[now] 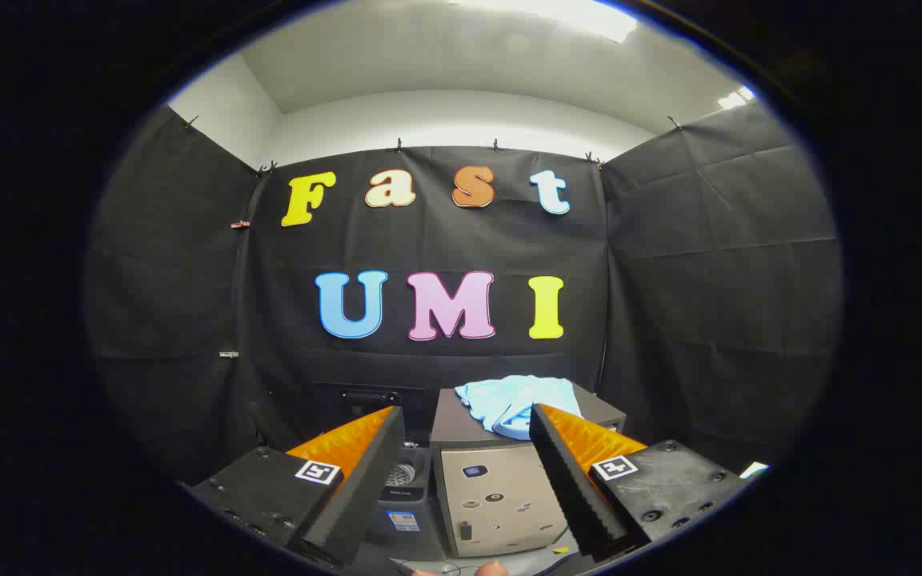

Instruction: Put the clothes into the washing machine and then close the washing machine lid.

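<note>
Claw (465,424) gapes wide, empty, before the blue cloth (513,404).

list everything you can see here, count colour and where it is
cloth: one, light blue, crumpled on top of the box-shaped unit, beyond the fingers
box-shaped unit: one, beige front with dark top, ahead between the fingers
washing machine: one, dark, left of the unit, top open with the drum showing
booth wall: black cloth, behind and to both sides
ceiling light: one, white, overhead
gripper: one, fingers open and spread apart, holding nothing, short of the cloth
person's fingertips: at the bottom, between the gripper's fingers
</note>
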Tool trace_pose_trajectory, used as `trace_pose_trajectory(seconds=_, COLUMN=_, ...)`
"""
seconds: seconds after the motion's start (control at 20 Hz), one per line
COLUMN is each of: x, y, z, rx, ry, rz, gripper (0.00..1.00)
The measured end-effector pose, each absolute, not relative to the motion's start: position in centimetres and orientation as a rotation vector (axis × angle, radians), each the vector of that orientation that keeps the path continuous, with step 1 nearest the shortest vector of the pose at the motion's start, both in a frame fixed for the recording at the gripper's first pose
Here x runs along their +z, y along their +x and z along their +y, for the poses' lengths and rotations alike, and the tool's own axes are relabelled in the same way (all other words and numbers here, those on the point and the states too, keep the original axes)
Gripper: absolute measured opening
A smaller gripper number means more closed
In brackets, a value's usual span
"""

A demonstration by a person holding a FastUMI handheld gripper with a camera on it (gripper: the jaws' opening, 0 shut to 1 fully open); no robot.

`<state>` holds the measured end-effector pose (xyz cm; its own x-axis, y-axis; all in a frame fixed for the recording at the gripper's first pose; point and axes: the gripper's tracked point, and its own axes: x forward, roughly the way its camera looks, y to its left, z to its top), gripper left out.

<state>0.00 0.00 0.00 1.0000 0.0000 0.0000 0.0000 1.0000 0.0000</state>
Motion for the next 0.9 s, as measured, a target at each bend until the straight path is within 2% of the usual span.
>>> trace_pose_trajectory(seconds=0.9, x=-0.16, y=-0.11, z=0.83, rx=0.017, ry=-0.005, rz=0.008, gripper=0.98)
